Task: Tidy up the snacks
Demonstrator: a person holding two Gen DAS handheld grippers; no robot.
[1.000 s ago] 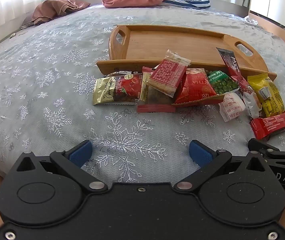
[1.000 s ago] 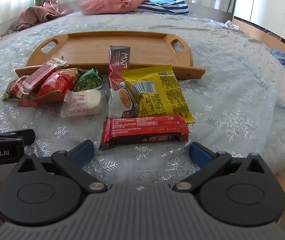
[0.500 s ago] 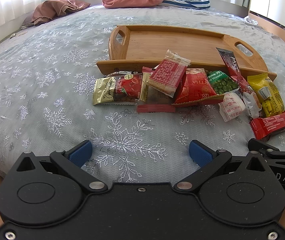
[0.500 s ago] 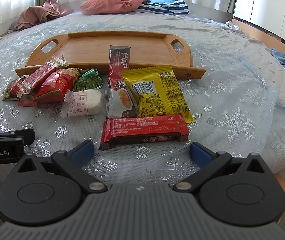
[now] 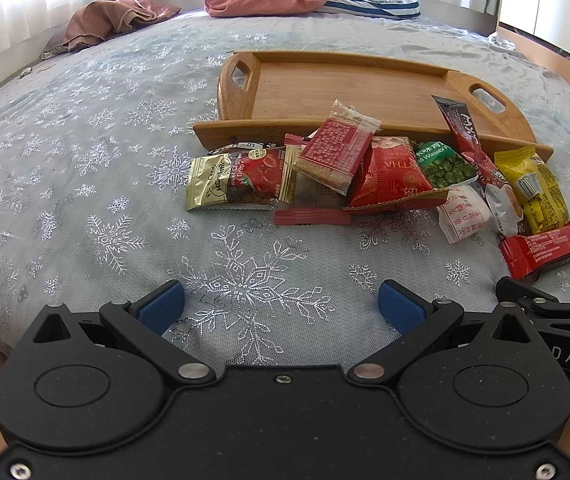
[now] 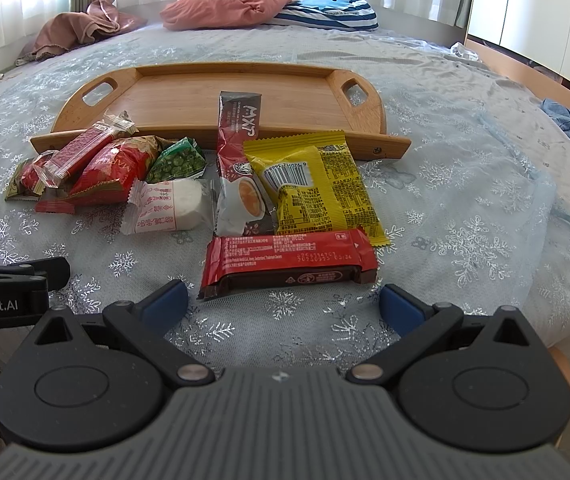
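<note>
1. On the snowflake-patterned bedspread (image 5: 125, 184), nothing has been sorted yet: the wooden tray (image 6: 189, 100) holds no snack on its floor, and only the dark coffee stick (image 6: 239, 128) leans over its front rim.
2. Every snack lies in a loose row just in front of that tray. Leftmost is the gold-and-red candy bag (image 5: 237, 180), then the red cracker pack (image 5: 337, 148) propped on a red nut bag (image 5: 389, 178). After these come the green wasabi-pea pouch (image 6: 177, 160), white wrapped cake (image 6: 169, 210), yellow packet (image 6: 317, 188) and red chocolate bar (image 6: 289, 260).
3. The left gripper (image 5: 281, 304) is spread wide and holds nothing, hovering short of the candy bag.
4. The right gripper (image 6: 283, 304) is likewise spread and holds nothing, with the chocolate bar lying just ahead of its fingers.
5. By my judgement the whole job remains.
6. The overlapping packs may snag one another, and something flat and pale seems to lie beneath the cracker pack, though I cannot make it out.
7. Pillows (image 6: 229, 4) and clothes (image 5: 117, 16) sit well apart at the far edge.
</note>
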